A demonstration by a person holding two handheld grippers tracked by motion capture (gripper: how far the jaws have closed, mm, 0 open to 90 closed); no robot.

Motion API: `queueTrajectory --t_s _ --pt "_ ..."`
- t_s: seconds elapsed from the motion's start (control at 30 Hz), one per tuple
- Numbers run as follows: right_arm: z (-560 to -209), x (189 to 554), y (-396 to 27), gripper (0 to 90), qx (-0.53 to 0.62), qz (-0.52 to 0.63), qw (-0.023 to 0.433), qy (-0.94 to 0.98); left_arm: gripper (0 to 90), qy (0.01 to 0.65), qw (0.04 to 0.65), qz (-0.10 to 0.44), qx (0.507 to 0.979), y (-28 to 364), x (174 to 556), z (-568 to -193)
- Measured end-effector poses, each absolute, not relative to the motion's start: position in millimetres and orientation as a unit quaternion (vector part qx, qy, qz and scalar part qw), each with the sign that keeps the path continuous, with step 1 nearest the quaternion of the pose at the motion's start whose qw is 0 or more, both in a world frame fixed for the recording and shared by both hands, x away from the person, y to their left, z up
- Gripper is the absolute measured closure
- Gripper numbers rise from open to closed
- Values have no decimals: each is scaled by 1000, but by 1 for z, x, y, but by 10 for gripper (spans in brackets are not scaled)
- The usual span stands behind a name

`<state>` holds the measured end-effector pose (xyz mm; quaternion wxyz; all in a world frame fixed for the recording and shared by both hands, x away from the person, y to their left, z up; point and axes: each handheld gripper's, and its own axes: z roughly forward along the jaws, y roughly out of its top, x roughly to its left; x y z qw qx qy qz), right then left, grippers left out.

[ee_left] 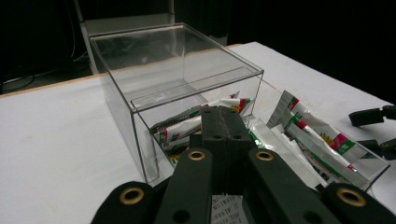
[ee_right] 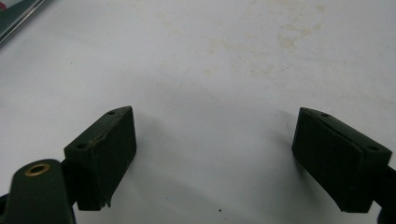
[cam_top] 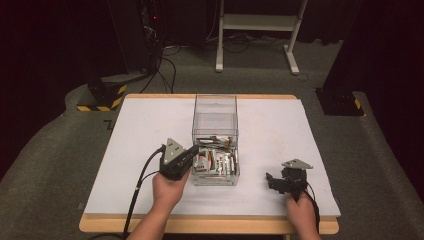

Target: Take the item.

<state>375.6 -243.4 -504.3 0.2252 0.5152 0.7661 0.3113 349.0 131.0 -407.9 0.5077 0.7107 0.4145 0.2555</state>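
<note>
Floor: grey carpet (cam_top: 45, 150)
Surroundings: dark
Desk: white top (cam_top: 145, 125), wooden edge
Beyond far edge: white frame legs (cam_top: 292, 50), black cables (cam_top: 167, 70)
Far-left corner: hazard-striped base (cam_top: 102, 97)

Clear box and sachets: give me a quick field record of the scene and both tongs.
container: clear box, on the white table
contents: red, green and white sachets heaped in the near part of the box
left tongs: jaws shut, at the box's near left edge; whether a sachet is pinched cannot be told
right tongs: jaws open, nothing between them, over bare table right of the box
</note>
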Motion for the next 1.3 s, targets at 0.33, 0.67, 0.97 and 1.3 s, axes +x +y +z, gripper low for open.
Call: queueTrajectory --t_s 0.33,0.67,0.97,1.3 --pt "-504 376 -243 137 515 311 225 766 900 405 533 256 698 131 345 -398" --pt "-504 376 -244 136 515 312 225 766 900 403 553 263 680 142 340 -384" --pt "-504 376 -244 137 515 312 225 766 900 403 562 276 668 155 337 -372" --pt "-504 376 -244 136 514 312 226 767 900 414 554 291 661 176 337 -370"
